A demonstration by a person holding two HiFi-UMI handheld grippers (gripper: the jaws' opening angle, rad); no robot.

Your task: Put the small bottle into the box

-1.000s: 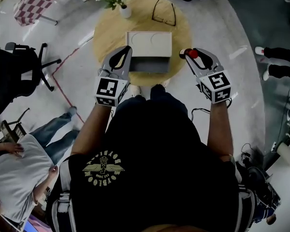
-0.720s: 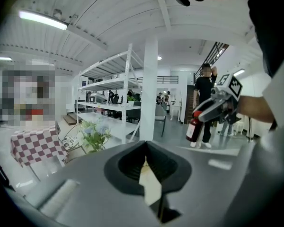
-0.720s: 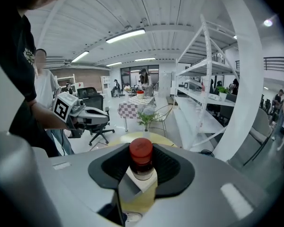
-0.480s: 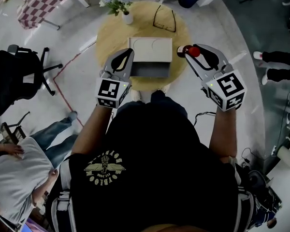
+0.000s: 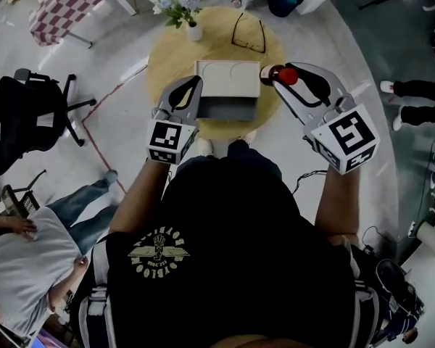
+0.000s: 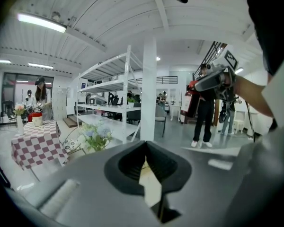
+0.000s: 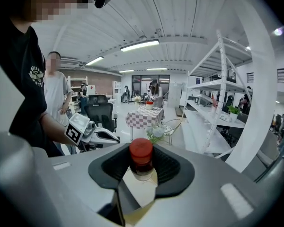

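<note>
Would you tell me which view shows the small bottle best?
The right gripper view: the bottle sits close up, clamped in the right gripper. The head view shows it small, from above; the left gripper view, far off.

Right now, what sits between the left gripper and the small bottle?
The box, on the round table; the head view shows it between the left gripper and the small bottle in the right gripper.

box [image 5: 227,80] on table [image 5: 167,64] | vase [image 5: 193,31] behind-left | bottle [image 5: 279,75] right of box
</note>
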